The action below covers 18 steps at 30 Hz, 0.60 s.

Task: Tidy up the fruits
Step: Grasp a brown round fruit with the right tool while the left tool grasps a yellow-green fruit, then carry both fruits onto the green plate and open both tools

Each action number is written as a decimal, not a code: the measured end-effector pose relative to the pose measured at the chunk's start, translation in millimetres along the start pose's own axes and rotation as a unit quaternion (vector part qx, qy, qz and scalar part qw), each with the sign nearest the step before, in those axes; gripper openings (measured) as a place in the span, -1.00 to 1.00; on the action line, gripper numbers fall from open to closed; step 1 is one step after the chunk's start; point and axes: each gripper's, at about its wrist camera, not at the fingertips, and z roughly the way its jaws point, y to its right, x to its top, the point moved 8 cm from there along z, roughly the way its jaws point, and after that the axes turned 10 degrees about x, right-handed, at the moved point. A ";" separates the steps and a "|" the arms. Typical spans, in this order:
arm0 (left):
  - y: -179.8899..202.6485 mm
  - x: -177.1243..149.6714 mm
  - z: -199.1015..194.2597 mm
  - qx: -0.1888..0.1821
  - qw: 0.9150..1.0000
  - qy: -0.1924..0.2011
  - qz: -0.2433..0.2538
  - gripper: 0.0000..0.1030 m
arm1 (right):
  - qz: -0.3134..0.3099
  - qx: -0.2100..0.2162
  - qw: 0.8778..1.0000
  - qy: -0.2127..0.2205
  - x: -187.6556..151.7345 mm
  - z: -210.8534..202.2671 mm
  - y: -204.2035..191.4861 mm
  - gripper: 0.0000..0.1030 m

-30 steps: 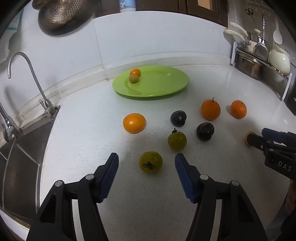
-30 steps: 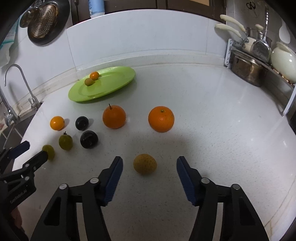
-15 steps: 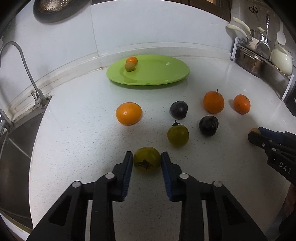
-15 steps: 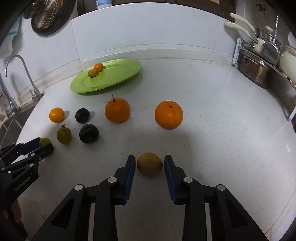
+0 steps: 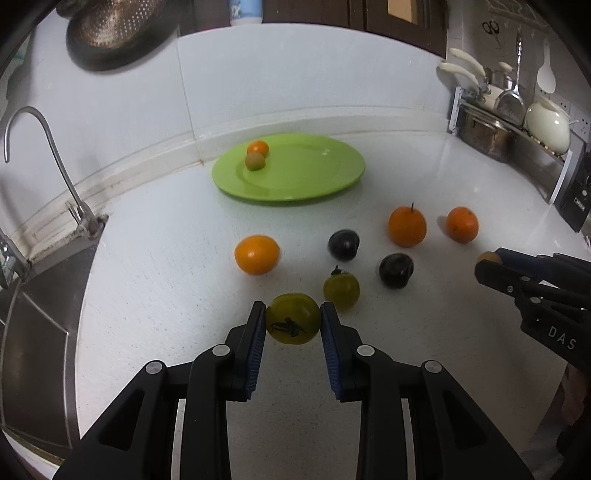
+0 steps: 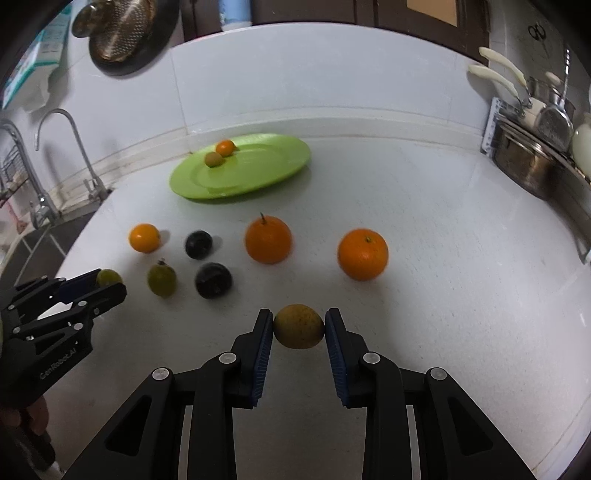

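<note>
My left gripper (image 5: 293, 321) is shut on a yellow-green fruit with a dark stem (image 5: 293, 323), its blue pads pressing both sides. My right gripper (image 6: 299, 326) is shut on a brownish-yellow speckled fruit (image 6: 298, 325). On the white counter lie three oranges (image 5: 257, 254) (image 5: 407, 226) (image 5: 462, 224), two dark plums (image 5: 343, 244) (image 5: 396, 270) and a green fruit (image 5: 341, 290). The green plate (image 5: 314, 173) at the back holds a small orange fruit (image 5: 258, 148) and a small yellowish one (image 5: 255, 161). The right wrist view shows the left gripper (image 6: 105, 282) at the left edge with its fruit.
A steel sink (image 5: 33, 325) with a curved tap (image 5: 44, 147) lies at the left. A rack with pots and utensils (image 5: 509, 122) stands at the back right. A metal colander (image 5: 110, 33) hangs on the wall. A hand (image 6: 29, 417) holds the left gripper.
Both grippers went from wide open around their fruits to shut on them. The views have shifted slightly; the other fruits have not moved.
</note>
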 end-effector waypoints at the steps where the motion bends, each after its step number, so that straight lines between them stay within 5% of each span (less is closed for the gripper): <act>1: -0.5 1.9 -3.0 -0.003 1.000 0.003 -0.002 -0.42 | -0.002 0.003 1.000 0.004 2.7 -2.1 -2.4 -0.41; 18: -12.5 32.1 -38.5 -0.018 0.998 0.053 -0.010 -0.42 | -0.055 0.053 0.996 0.051 44.6 -22.8 -45.6 -0.41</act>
